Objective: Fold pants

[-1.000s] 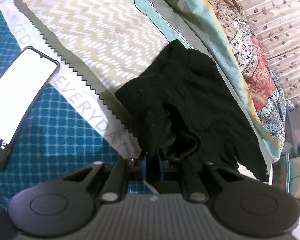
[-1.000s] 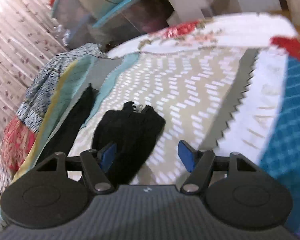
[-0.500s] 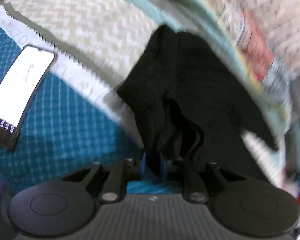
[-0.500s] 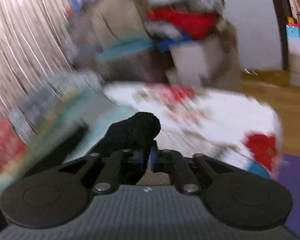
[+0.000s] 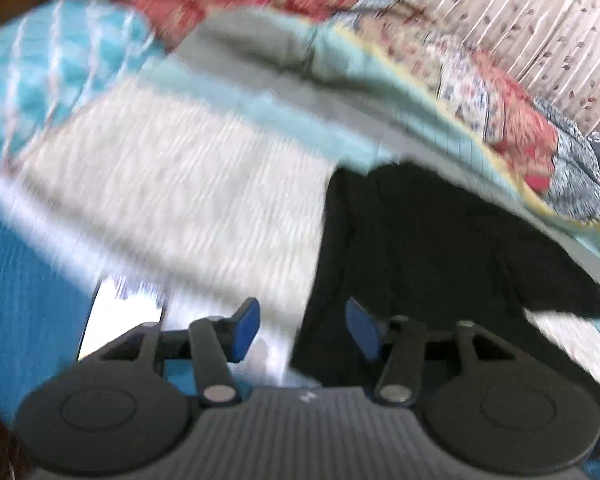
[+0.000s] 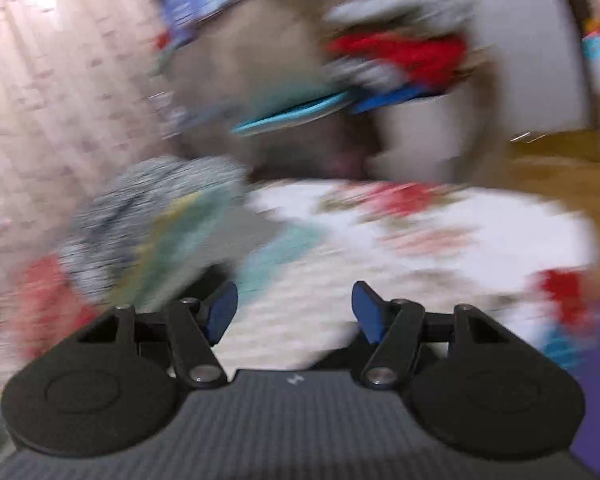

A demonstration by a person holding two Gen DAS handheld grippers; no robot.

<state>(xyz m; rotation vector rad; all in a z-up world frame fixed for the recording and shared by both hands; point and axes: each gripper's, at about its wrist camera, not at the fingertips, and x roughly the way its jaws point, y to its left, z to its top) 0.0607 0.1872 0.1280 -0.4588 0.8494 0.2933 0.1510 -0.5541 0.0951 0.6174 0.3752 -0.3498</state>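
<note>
The black pants lie bunched on the patterned bedspread, in the right half of the blurred left wrist view. My left gripper is open and empty, with its right blue pad at the pants' near edge. My right gripper is open and empty above the bedspread. The pants do not show clearly in the blurred right wrist view.
A folded floral and teal quilt runs along the far side of the bed, by a curtain. A phone lies near the left gripper. Cluttered boxes and a wooden floor lie beyond the bed.
Both grippers were shut on the pants half a second ago and have now opened and let go. The pants have dropped onto the bed. Both cameras are moving fast.
</note>
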